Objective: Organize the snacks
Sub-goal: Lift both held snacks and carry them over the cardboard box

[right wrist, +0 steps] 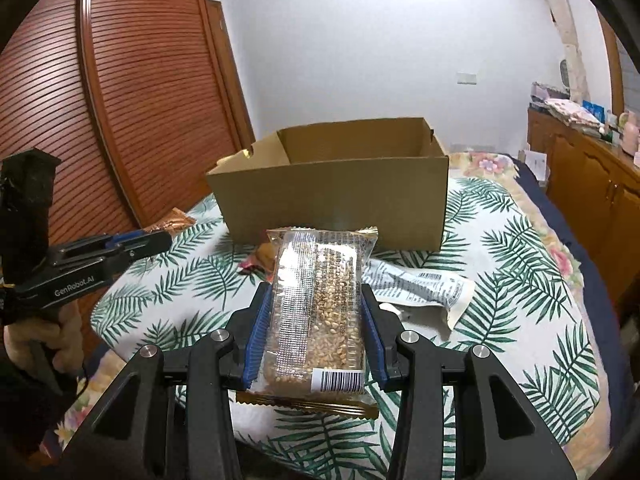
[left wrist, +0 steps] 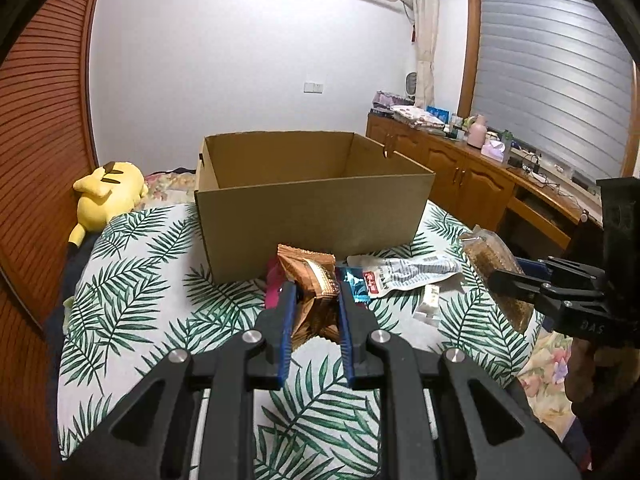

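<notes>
Before the cardboard box (left wrist: pixel 312 200), above the leaf-print bed (left wrist: pixel 132 280), the left gripper (left wrist: pixel 316 300) pinches a bronze snack packet (left wrist: pixel 312 280) in its jaws. Right of it, the right gripper (right wrist: pixel 318 300) clamps a clear sesame bar pack (right wrist: pixel 320 304).

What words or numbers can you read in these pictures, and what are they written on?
"GenRobot.AI": white letters on the side of the left gripper.
Grain bar packet, held by the right gripper: print and barcode digits too small to read.
White packet on the leaf-print cloth: text too blurred; its red label too.
Right gripper body: raised letters, unclear.
Cardboard box: no text.
</notes>
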`<action>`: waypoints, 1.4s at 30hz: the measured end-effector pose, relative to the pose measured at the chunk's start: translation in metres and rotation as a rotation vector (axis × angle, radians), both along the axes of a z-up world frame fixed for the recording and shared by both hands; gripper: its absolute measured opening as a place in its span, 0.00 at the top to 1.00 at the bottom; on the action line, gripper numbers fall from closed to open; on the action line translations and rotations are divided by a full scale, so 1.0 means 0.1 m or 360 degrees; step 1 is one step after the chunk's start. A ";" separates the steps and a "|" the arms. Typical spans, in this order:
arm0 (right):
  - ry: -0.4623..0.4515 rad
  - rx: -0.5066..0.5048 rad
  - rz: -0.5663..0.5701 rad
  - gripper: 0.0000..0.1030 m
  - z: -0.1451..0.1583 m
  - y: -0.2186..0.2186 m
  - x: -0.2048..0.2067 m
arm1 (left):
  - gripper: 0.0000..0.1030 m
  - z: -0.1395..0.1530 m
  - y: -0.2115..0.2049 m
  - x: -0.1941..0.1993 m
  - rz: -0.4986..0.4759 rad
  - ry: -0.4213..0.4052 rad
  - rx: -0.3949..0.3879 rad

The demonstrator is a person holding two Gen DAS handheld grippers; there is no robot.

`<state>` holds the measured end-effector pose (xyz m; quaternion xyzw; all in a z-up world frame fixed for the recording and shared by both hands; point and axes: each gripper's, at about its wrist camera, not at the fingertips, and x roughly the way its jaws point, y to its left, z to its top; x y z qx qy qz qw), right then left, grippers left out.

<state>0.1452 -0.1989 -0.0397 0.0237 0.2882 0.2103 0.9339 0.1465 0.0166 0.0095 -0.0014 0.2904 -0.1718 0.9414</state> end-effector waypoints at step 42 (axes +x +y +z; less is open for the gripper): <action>-0.0280 -0.0222 0.0126 0.59 0.47 0.37 1.80 | 0.83 0.31 -0.13 1.82 -0.0008 -0.0208 -0.0017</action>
